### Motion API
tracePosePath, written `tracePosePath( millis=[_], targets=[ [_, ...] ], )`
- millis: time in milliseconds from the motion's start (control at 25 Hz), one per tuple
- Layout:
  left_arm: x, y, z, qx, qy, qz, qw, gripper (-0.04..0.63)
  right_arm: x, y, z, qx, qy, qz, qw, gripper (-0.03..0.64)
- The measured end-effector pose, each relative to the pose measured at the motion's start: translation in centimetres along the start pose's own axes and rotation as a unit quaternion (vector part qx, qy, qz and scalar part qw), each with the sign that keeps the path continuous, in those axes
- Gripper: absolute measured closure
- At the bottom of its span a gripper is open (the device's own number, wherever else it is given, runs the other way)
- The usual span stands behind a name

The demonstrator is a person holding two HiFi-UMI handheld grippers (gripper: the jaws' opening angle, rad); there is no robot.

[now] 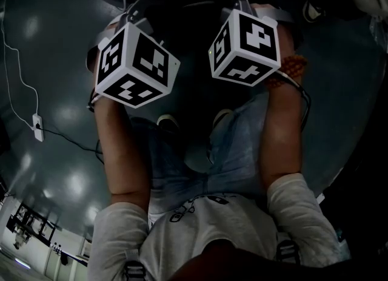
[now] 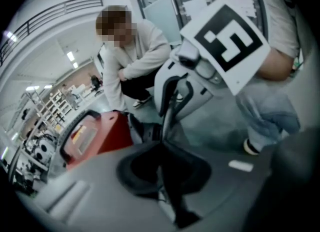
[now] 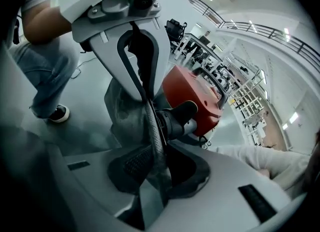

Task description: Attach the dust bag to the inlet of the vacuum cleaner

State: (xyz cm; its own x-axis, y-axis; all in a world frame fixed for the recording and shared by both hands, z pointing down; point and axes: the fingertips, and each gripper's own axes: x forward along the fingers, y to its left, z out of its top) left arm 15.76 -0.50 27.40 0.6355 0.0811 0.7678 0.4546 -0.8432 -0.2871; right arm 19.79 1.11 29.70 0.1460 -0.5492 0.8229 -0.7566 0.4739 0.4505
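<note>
DESK: What are we looking at?

PHOTOGRAPHER: A person (image 1: 206, 225) stands over a red vacuum cleaner (image 3: 196, 91) on the grey floor (image 3: 86, 125) with a gripper in each hand. The two sets of tips meet at a grey dust bag (image 3: 116, 109).

DESK: Who has the bag?

PHOTOGRAPHER: The left gripper (image 2: 165, 143). Its jaws are closed to a sliver, and in the right gripper view its tips run into the fabric. I read that as a pinch on the cloth. The right gripper (image 3: 151, 136) has its jaws part-way apart. A fold of grey lies low between them, but the pads do not look pressed on it.

DESK: And the inlet?

PHOTOGRAPHER: There is a black tube-end at the red body, which I take for the inlet (image 3: 181, 117). In the right gripper view it sits just right of the jaws, and the bag is just left of them. The inlet's long axis runs across that view, low on the bag's side and higher toward the red body.

DESK: So what does the next move turn on?

PHOTOGRAPHER: My judgement is that the bag's mouth has to travel along that axis, across the jaw line and onto the inlet. The right gripper looks the nearer to it. No view shows whether the mouth faces the inlet.
</note>
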Motion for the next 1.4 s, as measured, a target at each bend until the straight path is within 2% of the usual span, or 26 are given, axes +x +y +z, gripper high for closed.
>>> tracePosePath(
  millis=[240, 320, 480, 560, 760, 840, 920, 1040, 1120, 1200, 1320, 1400],
  targets=[
    [0.4, 1.0, 1.5, 0.051, 0.01, 0.045, 0.9976, 0.561, 0.1, 0.5, -1.0, 0.075, -0.031, 0.036, 0.996, 0.546],
    [0.4, 1.1, 1.5, 0.047, 0.007, 0.046, 0.9978, 0.56, 0.0, 0.4, -1.0, 0.066, -0.027, 0.029, 0.997, 0.546],
    [0.0, 1.0, 0.3, 0.006, -0.016, 0.027, 0.9995, 0.563, -0.2, -0.3, 0.0, 0.008, -0.002, -0.005, 1.0, 0.543],
    [0.0, 1.0, 0.0, 0.004, -0.02, 0.026, 0.9995, 0.566, -0.2, -0.4, 0.3, 0.001, -0.001, -0.01, 1.0, 0.543],
    [0.6, 1.5, 1.1, 0.052, 0.001, 0.053, 0.9972, 0.561, 0.0, -0.2, -0.7, 0.066, -0.033, 0.015, 0.997, 0.545],
    [0.7, 1.6, 1.4, 0.058, 0.004, 0.056, 0.9967, 0.558, 0.0, -0.2, -0.9, 0.075, -0.038, 0.02, 0.996, 0.545],
    [0.7, 1.5, 1.1, 0.041, -0.002, 0.049, 0.998, 0.559, 0.0, -0.4, -0.7, 0.055, -0.027, 0.01, 0.998, 0.543],
    [0.4, 1.3, 0.1, -0.008, -0.017, 0.026, 0.9995, 0.565, 0.0, -1.0, 0.2, 0.009, -0.01, -0.011, 1.0, 0.541],
    [0.4, 1.3, -0.2, -0.023, -0.024, 0.021, 0.9992, 0.566, 0.1, -1.1, 0.4, 0.004, -0.012, -0.014, 1.0, 0.537],
    [0.5, 1.4, 0.0, -0.013, -0.021, 0.035, 0.9991, 0.565, 0.2, -1.1, 0.2, 0.028, -0.025, -0.006, 0.999, 0.537],
    [0.8, 1.9, 1.0, 0.028, -0.007, 0.067, 0.9974, 0.56, 0.5, -0.9, -0.6, 0.088, -0.052, 0.014, 0.995, 0.537],
    [0.9, 2.1, 1.6, 0.043, -0.002, 0.081, 0.9958, 0.558, 0.6, -0.8, -1.0, 0.107, -0.061, 0.021, 0.992, 0.537]
  ],
)
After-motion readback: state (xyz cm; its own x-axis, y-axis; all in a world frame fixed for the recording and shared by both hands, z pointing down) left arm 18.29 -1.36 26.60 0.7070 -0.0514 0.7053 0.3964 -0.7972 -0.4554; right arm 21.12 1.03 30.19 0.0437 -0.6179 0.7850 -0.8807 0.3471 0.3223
